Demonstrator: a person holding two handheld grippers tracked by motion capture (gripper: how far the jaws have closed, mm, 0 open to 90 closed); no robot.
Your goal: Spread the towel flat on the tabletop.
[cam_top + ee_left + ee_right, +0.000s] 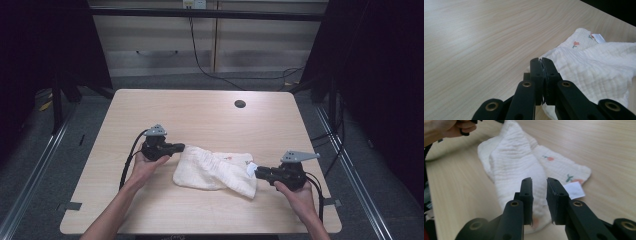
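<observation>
Pressed together with nothing between them, the left gripper (541, 61) points at the near edge of the cloth; the right gripper (539, 182) has its jaws slightly spread over the cloth's other end, gripping nothing. From above, the table (200, 110) carries the white cloth (212, 167), crumpled between the two grippers. The right gripper view brings out printed flowers (549, 158) and a white label (574, 190) at its edge, which the high view barely resolves.
</observation>
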